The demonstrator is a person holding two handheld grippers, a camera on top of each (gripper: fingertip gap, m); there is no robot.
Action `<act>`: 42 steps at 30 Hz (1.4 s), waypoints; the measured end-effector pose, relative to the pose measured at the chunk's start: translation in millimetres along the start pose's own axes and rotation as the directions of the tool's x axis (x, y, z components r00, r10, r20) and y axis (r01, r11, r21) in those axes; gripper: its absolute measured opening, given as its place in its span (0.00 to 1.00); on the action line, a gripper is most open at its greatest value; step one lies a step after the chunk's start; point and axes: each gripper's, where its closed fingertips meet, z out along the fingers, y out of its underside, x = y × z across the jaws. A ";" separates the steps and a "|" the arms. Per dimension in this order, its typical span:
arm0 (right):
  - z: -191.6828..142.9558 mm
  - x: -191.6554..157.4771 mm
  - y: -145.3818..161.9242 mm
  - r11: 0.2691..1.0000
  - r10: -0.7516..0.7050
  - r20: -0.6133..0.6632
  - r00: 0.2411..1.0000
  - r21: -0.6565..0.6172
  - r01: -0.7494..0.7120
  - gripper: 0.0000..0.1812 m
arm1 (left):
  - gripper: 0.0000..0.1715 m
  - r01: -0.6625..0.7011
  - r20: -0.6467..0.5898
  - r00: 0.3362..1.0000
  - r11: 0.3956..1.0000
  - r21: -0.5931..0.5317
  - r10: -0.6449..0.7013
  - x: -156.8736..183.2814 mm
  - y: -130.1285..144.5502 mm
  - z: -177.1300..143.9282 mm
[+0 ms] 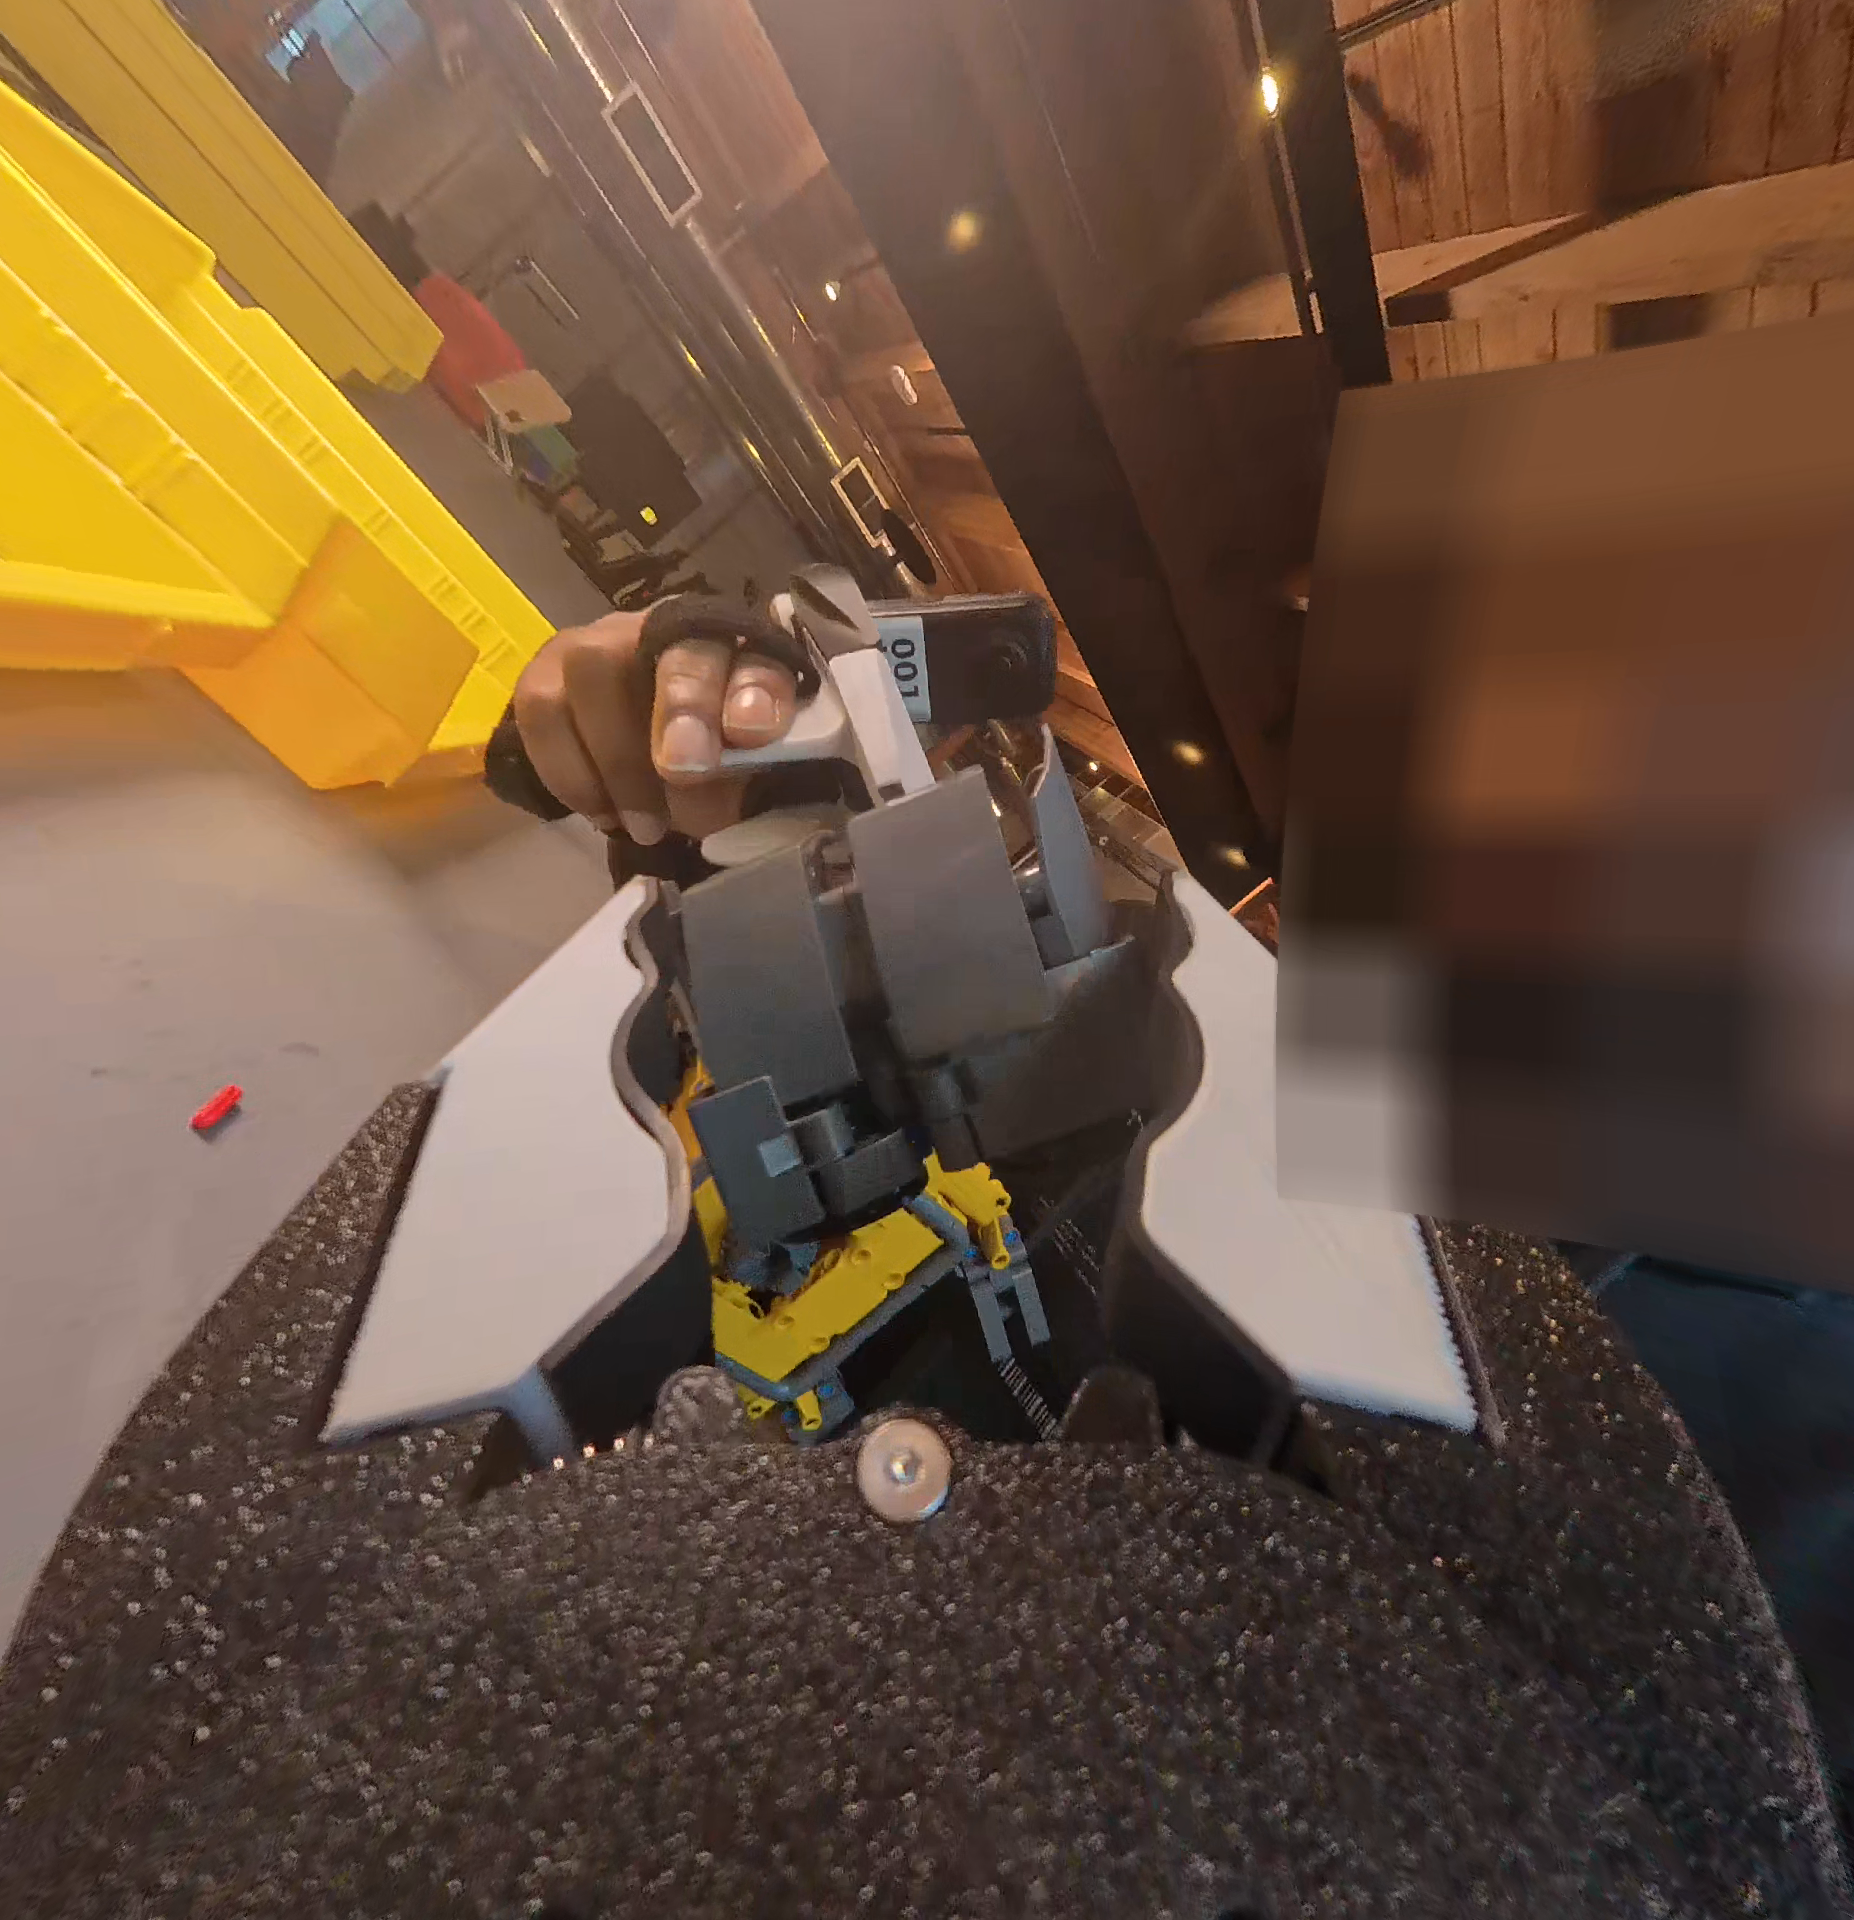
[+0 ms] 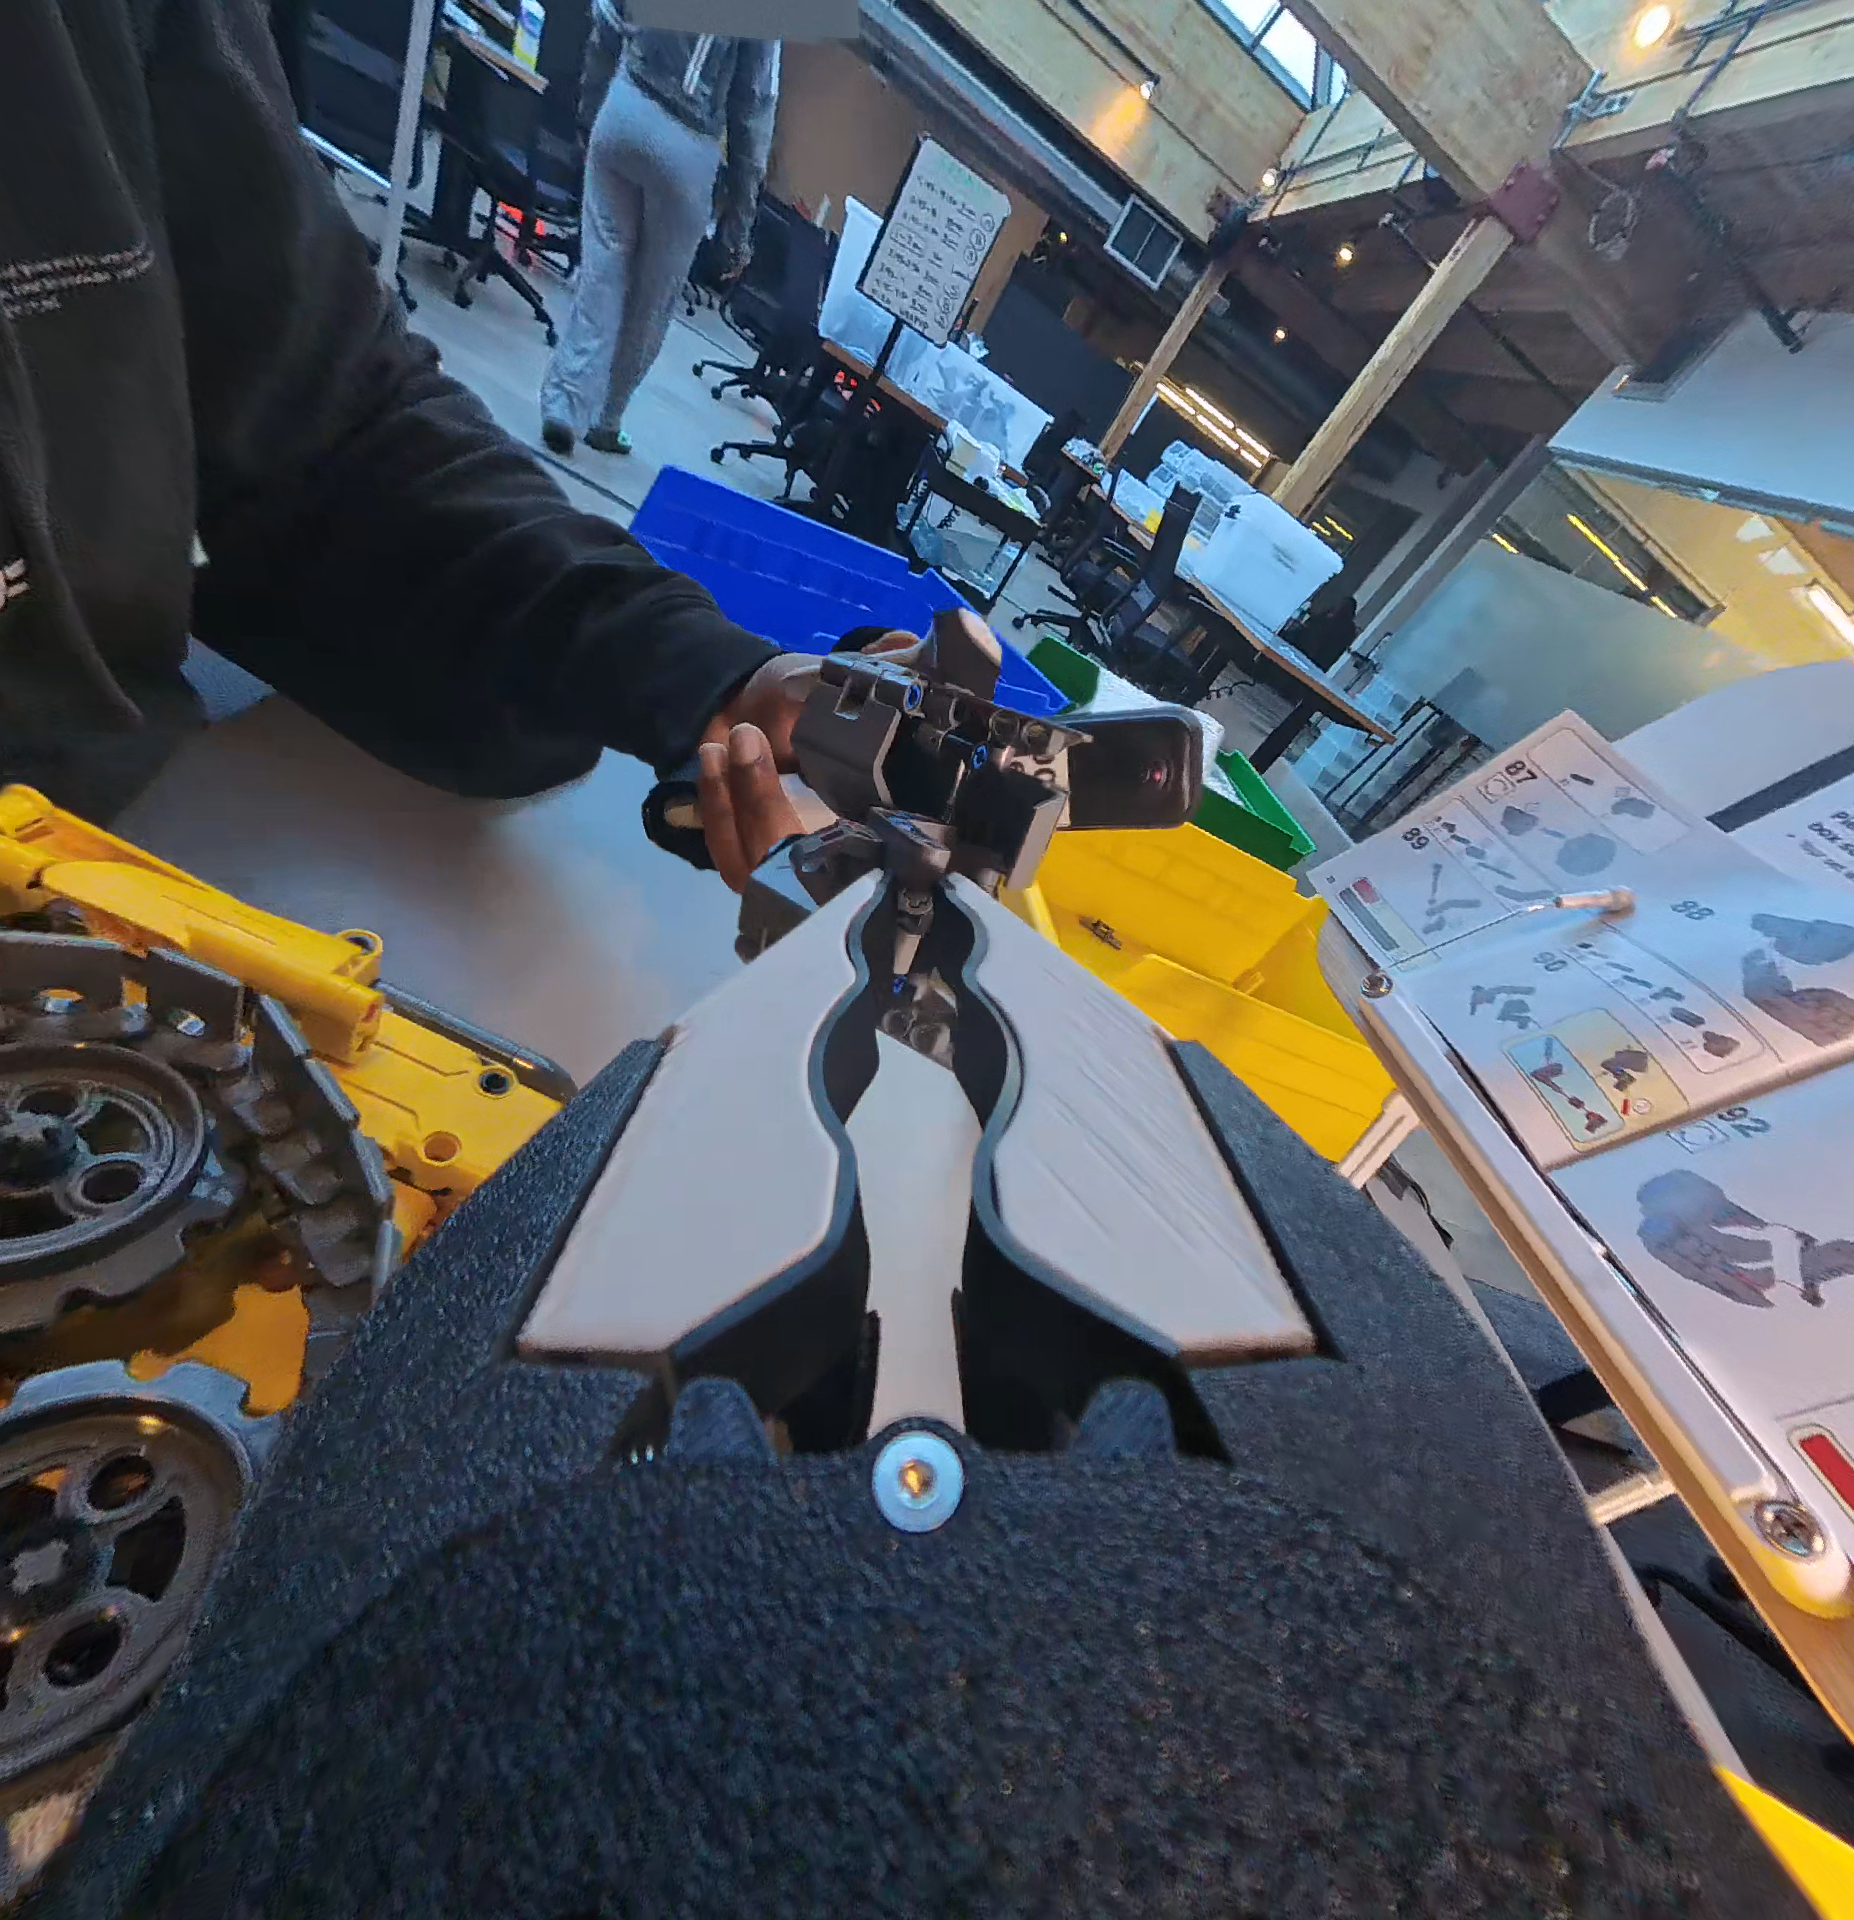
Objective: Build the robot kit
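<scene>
Both hand-held grippers off the worktop, left hand-held gripper [image 1: 907, 914] wide around grey-and-yellow brick assembly [image 1: 861, 1049], contact unclear; right hand-held gripper [image 2: 907, 914] pinching its small grey end [image 2: 907, 925]; yellow tracked model [image 2: 175, 1122] beside.

Warm dim indoor light, small ceiling lamps [image 1: 1268, 91] glaring, cooler daylight from a skylight [image 2: 1278, 42], fisheye bending at edges, motion blur on backgrounds.
</scene>
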 end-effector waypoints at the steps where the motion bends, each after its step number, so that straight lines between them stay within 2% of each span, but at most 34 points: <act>1: 1.6 -3.0 -0.4 1.000 -0.011 0.008 1.000 -0.005 0.011 0.03 | 0.55 0.002 0.006 1.000 1.000 -0.005 -0.002 0.9 3.0 -1.0; 4: 6.0 -9.8 -4.4 1.000 -0.028 0.025 0.999 -0.003 0.028 0.03 | 0.54 0.015 0.013 1.000 1.000 -0.012 -0.015 4.4 8.1 -5.2; 7: 7.7 -11.8 -7.6 0.999 -0.052 0.024 0.998 -0.013 0.052 0.03 | 0.61 0.003 0.085 0.996 1.000 0.007 -0.004 -3.4 9.0 -14.5; 10: 6.9 -16.2 -14.3 0.999 -0.044 0.042 0.998 0.008 0.043 0.03 | 0.63 0.036 0.043 0.998 0.999 0.003 -0.036 5.0 18.1 -13.9; 13: 8.0 -21.4 -17.1 0.999 -0.041 0.053 0.998 0.015 0.040 0.03 | 0.59 0.033 0.001 0.999 0.999 -0.015 -0.033 15.0 26.7 -7.9; 18: 9.6 -26.5 -17.6 1.000 -0.024 0.080 0.997 0.001 0.024 0.03 | 0.61 0.004 -0.004 1.000 0.998 -0.070 -0.005 20.2 44.3 -1.7; 22: 11.6 -30.6 -12.1 0.998 0.011 0.130 0.991 -0.056 -0.003 0.03 | 0.59 -0.001 0.032 0.999 0.999 -0.043 0.003 17.5 47.0 -5.5; 25: 12.3 -29.2 0.6 0.987 0.057 0.139 0.989 -0.155 -0.035 0.04 | 0.58 0.013 0.107 0.994 1.000 -0.019 -0.010 9.0 52.4 -11.4; 28: -1.3 -23.4 1.7 0.970 0.143 0.151 0.978 -0.218 -0.108 0.11 | 0.56 0.033 0.225 0.974 0.999 0.018 -0.037 -2.6 59.9 -23.1; 31: -30.1 -23.6 2.5 0.925 0.279 0.204 0.938 -0.318 -0.206 0.16 | 0.55 0.058 0.334 0.940 0.997 0.052 -0.072 -10.3 73.7 -39.6; 35: -82.4 -49.0 1.7 0.776 0.574 0.296 0.764 -0.495 -0.391 0.36 | 0.55 0.139 0.376 0.909 0.980 0.141 -0.182 -12.0 93.0 -54.1; 37: -101.5 -66.7 -1.8 0.726 0.641 0.322 0.696 -0.550 -0.414 0.45 | 0.55 0.178 0.388 0.893 0.971 0.161 -0.228 -15.1 105.0 -54.8; 38: -105.6 -74.3 -1.3 0.719 0.644 0.324 0.693 -0.567 -0.403 0.48 | 0.55 0.195 0.391 0.887 0.966 0.168 -0.247 -17.0 110.3 -53.6; 42: -97.0 -98.8 11.2 0.731 0.588 0.291 0.755 -0.591 -0.342 0.45 | 0.55 0.251 0.393 0.873 0.957 0.143 -0.288 -24.2 128.2 -41.8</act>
